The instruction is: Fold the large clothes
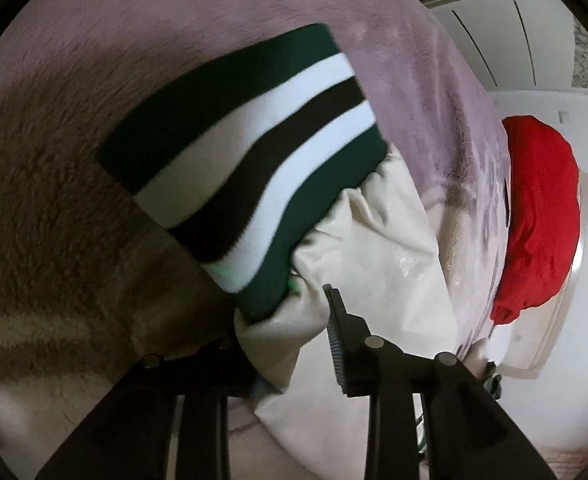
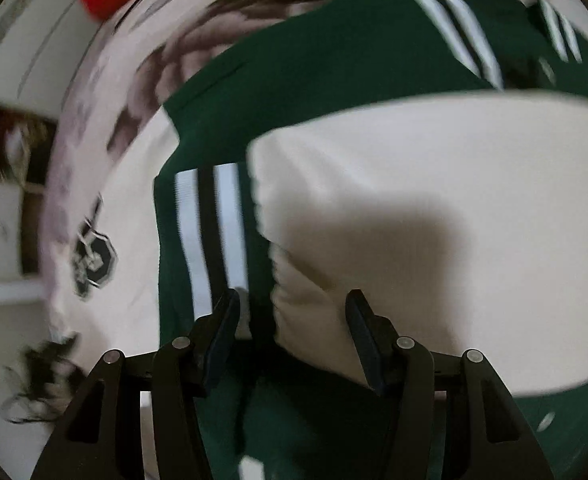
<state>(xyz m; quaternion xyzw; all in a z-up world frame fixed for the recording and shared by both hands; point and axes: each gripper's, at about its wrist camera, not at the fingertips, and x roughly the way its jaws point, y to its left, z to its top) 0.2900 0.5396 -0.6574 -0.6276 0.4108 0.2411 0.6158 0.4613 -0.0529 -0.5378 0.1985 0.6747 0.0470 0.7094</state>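
A green and cream jacket lies on a mauve plush blanket (image 1: pixel 173 20). In the left wrist view its cream sleeve (image 1: pixel 374 248), ending in a striped green, white and black cuff (image 1: pixel 245 160), passes between my left gripper's (image 1: pixel 285 320) fingers; the left finger is hidden under the cloth, so the grip is unclear. In the right wrist view my right gripper (image 2: pixel 291 308) is open just above the jacket, over a second striped cuff (image 2: pixel 213 232) and cream sleeve (image 2: pixel 414 220) lying on the green body (image 2: pixel 334 72). This view is blurred.
A red garment (image 1: pixel 542 208) lies at the blanket's right edge, with white floor and cabinets (image 1: pixel 534 48) beyond. In the right wrist view a black emblem (image 2: pixel 93 256) shows on cream cloth at the left, and the blanket (image 2: pixel 105 92) runs along the upper left.
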